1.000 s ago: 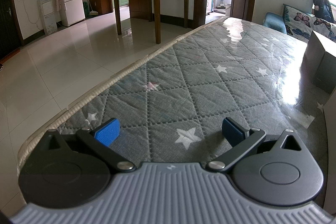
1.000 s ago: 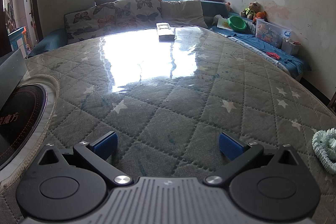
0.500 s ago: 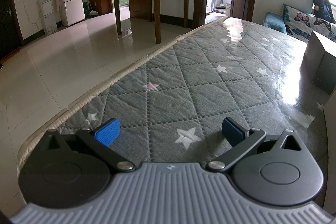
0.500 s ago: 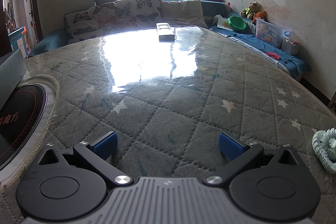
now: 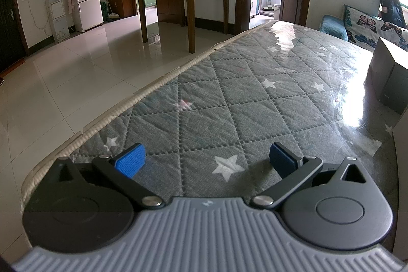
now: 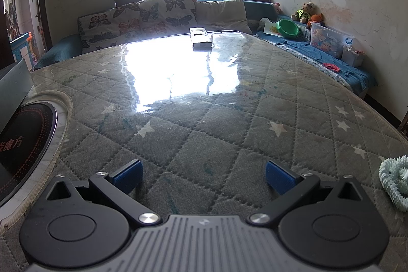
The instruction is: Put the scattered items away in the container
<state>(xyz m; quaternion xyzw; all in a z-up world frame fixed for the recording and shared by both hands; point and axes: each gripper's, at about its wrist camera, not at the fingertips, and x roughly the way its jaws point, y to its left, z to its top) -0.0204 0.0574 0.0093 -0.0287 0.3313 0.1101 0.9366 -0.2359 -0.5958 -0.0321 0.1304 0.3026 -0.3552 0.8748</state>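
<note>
Left hand-held gripper (image 5: 207,161) wide, empty, over quilted surface (image 5: 255,98). Right hand-held gripper (image 6: 204,173) wide, empty. Mint spiky ring (image 6: 394,185) near right edge.

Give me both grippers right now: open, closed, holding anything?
Left gripper: open, holding nothing, over the quilted table cover.
Right gripper: open, holding nothing; the pale green spiky ring lies apart, to its right.

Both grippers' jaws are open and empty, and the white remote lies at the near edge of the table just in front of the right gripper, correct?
Not quite. The remote lies at the far edge, near the butterfly cushions, as the right wrist view shows. Both jaws are open and empty.
</note>
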